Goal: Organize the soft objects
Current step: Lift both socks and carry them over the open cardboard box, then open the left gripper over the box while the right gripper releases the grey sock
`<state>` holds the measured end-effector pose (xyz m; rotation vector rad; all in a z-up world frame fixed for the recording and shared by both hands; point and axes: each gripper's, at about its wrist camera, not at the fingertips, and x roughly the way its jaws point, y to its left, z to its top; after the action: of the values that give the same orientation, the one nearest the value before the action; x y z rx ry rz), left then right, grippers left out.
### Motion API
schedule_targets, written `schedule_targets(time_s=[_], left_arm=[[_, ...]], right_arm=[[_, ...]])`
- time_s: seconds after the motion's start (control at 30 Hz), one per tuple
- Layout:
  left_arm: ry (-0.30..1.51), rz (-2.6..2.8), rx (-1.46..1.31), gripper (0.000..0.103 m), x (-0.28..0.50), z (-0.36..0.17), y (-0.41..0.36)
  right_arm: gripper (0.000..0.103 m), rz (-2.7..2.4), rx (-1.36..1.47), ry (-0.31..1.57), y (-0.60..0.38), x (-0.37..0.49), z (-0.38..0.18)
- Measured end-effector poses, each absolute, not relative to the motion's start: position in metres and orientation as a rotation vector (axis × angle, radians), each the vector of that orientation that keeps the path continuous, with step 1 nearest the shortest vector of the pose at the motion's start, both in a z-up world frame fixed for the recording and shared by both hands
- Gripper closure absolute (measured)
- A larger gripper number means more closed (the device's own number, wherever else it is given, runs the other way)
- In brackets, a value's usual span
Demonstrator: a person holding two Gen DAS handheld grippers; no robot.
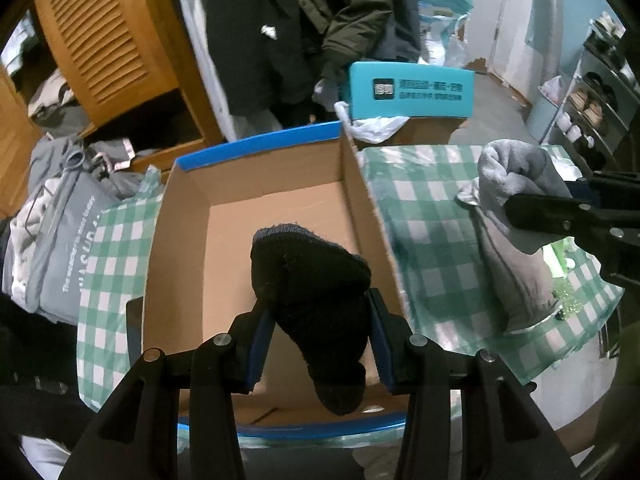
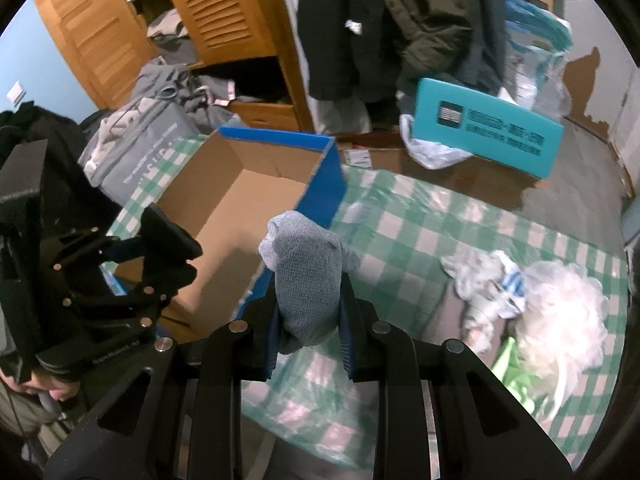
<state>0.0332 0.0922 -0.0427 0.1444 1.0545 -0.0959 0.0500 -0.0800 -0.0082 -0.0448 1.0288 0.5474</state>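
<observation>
My left gripper (image 1: 318,320) is shut on a black sock (image 1: 316,280) and holds it over the open cardboard box (image 1: 180,240) with a blue rim. The box's floor is bare. My right gripper (image 2: 308,320) is shut on a grey sock (image 2: 306,276), held above the checked cloth just right of the box (image 2: 224,216). In the left wrist view the grey sock (image 1: 516,216) hangs long from the right gripper's fingers (image 1: 560,216) at the right side. In the right wrist view the left gripper (image 2: 120,276) shows at the left, over the box.
A green-and-white checked cloth (image 1: 432,216) covers the table. A white fluffy item (image 2: 560,312) and a crumpled plastic bag (image 2: 484,276) lie at the right. A teal box (image 2: 488,132) stands behind. Grey clothes (image 1: 60,232) are piled at the left, a wooden wardrobe (image 1: 112,40) beyond.
</observation>
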Motion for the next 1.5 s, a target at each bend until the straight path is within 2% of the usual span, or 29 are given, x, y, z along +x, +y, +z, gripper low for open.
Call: schedule_targets(time_s=[0.8,0.93,1.0,1.03,1.07,1.23,1.5], left_arm=[[1.110,0.000,0.036,0.058,0.033,-0.069,0.162],[1.117,0.014,0.022,0.053,0.034,-0.070,0.167],[1.117,0.024,0.025,0.034,0.034,-0.070,0.168],[1.108,0.027,0.024,0.034,0.033,-0.069,0.168],[1.101,0.023,0.023,0.034,0.033,-0.068,0.168],[1.097,0.016,0.044,0.033,0.032,-0.068,0.163],[1.093,-0.012,0.053,0.033,0.030,-0.061,0.149]], right_arm=[[0.079,0.671,-0.123,1.130,0.023,0.061,-0.041],[0.067,0.667,-0.119,1.128,0.025,0.063,-0.042],[0.052,0.652,-0.122,1.121,0.026,0.064,-0.042],[0.041,0.645,-0.123,1.117,0.026,0.063,-0.042],[0.037,0.636,-0.127,1.109,0.026,0.063,-0.042],[0.030,0.610,-0.153,1.089,0.022,0.060,-0.040],[0.029,0.561,-0.165,1.030,0.000,0.053,-0.027]])
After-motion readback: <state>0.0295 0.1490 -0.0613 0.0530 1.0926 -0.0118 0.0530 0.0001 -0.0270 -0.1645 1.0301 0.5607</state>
